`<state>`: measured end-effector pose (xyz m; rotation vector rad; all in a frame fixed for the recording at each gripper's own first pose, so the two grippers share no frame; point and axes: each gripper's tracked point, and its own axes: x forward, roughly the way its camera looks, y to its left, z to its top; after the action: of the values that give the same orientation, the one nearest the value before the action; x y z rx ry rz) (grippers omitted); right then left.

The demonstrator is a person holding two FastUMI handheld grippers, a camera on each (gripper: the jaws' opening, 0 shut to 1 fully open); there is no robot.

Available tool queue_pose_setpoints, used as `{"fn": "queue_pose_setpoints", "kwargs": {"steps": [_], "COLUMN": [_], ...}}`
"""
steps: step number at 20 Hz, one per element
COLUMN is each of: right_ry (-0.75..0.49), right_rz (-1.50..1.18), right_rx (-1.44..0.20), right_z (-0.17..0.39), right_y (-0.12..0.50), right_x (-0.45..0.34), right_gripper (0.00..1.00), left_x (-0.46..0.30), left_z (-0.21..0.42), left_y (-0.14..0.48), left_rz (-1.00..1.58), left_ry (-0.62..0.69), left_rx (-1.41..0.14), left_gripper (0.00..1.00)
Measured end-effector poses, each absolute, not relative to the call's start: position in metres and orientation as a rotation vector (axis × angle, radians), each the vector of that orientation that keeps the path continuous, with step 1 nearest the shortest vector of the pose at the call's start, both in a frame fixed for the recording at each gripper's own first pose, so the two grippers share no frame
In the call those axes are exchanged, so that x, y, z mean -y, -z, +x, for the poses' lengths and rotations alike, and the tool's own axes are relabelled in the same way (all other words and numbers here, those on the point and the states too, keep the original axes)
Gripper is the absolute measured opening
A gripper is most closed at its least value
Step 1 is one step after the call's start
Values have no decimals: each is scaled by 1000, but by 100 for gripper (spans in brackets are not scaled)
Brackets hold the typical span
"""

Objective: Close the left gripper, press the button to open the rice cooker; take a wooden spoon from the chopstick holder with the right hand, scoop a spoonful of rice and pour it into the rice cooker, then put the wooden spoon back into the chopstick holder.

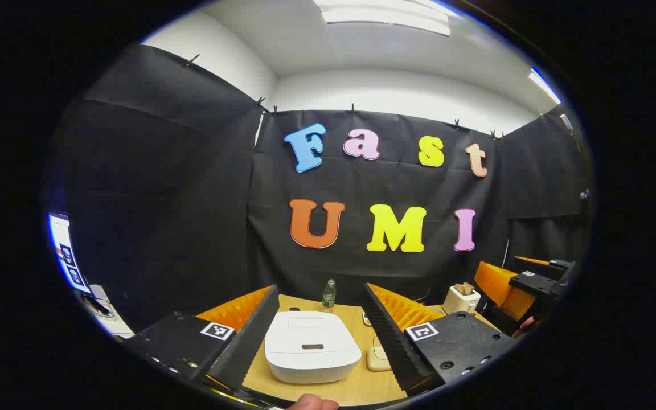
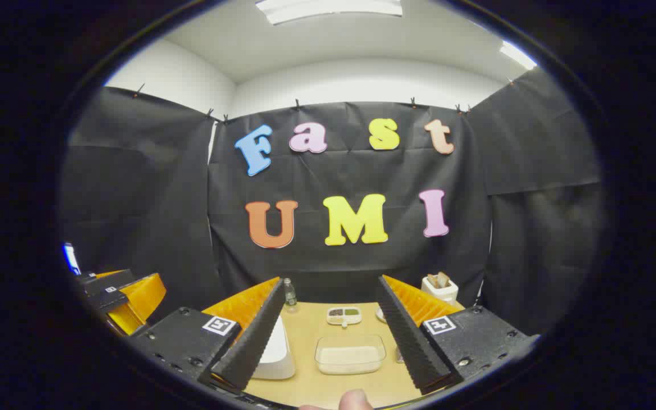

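- Centrally, in the left gripper view, the white rice cooker [image 1: 312, 346] is sitting on the wooden desk [image 1: 362, 387] with its lid down, framed between the fingers of the left tongs [image 1: 319, 336].
- Left tongs: the fingers are standing wide apart, gripping nothing and touching nothing.
- Behind the cooker, a small clear bottle [image 1: 328, 295] is standing upright near the black cloth wall.
- To the cooker's right, a white holder [image 1: 462, 297] with wooden handles rising from it is standing near the desk's far edge; the other tongs are showing at the right edge of this view.
- Right tongs [image 2: 333, 336], in the right gripper view: the fingers are likewise spread wide and holding nothing.
- Between those fingers, a clear container of rice [image 2: 350, 353] is resting on the desk, with a small two-part dish [image 2: 344, 315] lying beyond it.
- At the left finger's edge, part of the rice cooker is showing just beside the rice container.
- Farther right, the white holder is standing upright.
- A fingertip [image 2: 355, 400] is appearing at the bottom edge.
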<state>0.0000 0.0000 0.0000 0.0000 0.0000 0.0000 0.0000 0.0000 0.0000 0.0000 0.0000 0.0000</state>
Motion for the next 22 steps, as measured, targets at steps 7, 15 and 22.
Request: {"fn": "queue_pose_setpoints", "kwargs": {"steps": [7, 15, 22], "right_ry": [15, 56, 62], "right_rz": [-21, -36, -29], "right_rx": [-10, 21, -3], "right_z": [7, 2, 6], "right_y": [1, -9, -4], "right_x": [11, 33, 45], "right_gripper": [100, 100, 100], "left_x": [0, 12, 19], "left_z": [2, 5, 8], "left_y": [8, 18, 33], "left_rz": [17, 12, 13], "left_ry": [-16, -14, -31], "left_rx": [-17, -40, -88], "left_gripper": [94, 94, 94]}}
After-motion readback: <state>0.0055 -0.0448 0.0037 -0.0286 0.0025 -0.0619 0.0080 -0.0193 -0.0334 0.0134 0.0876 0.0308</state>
